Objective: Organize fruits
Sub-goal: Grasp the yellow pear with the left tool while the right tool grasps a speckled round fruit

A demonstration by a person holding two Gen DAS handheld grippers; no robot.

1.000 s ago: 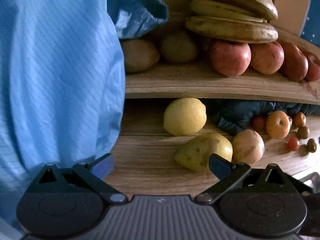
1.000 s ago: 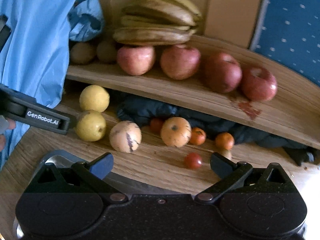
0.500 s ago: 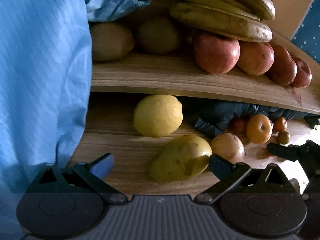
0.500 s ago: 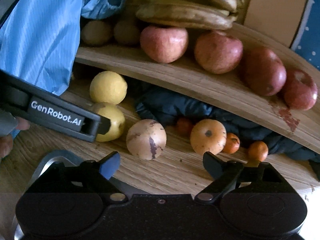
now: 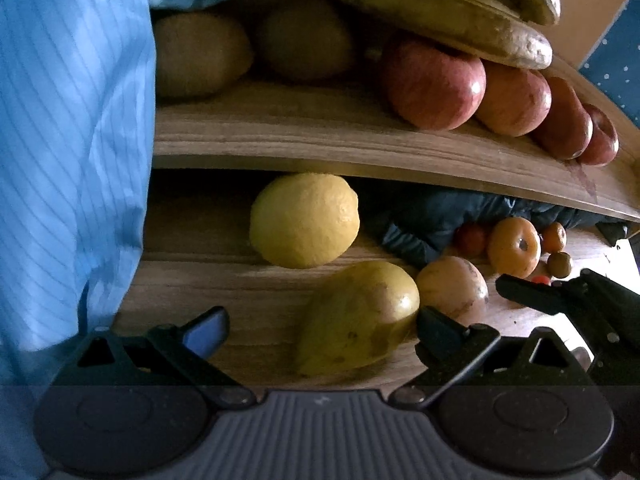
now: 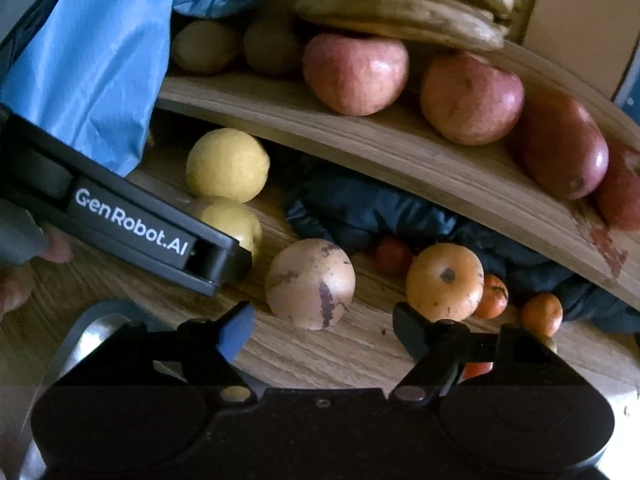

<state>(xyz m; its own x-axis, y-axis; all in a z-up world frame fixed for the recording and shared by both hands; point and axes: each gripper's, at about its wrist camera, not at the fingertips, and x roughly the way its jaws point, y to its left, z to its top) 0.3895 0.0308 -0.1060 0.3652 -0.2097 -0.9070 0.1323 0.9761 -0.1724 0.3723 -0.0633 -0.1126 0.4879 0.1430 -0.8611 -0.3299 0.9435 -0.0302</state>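
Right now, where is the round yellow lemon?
In both views the lemon sits under the wooden shelf, behind the yellow mango, beside the dark cloth.

1. Looks like a home storage nook for fruit, dim and informal.
2. Raised wooden shelf (image 6: 400,148) loaded with bananas (image 6: 404,8), red apples (image 6: 356,74) and brown kiwis (image 5: 200,56).
3. Wooden surface (image 6: 340,352) below scattered with a lemon (image 5: 304,220), a mango (image 5: 360,316) and small oranges (image 6: 542,314).
4. Dark crumpled cloth (image 6: 360,208) stuffed under the shelf.
5. Blue dotted fabric (image 5: 616,52) and a plain board panel (image 6: 580,20) behind.
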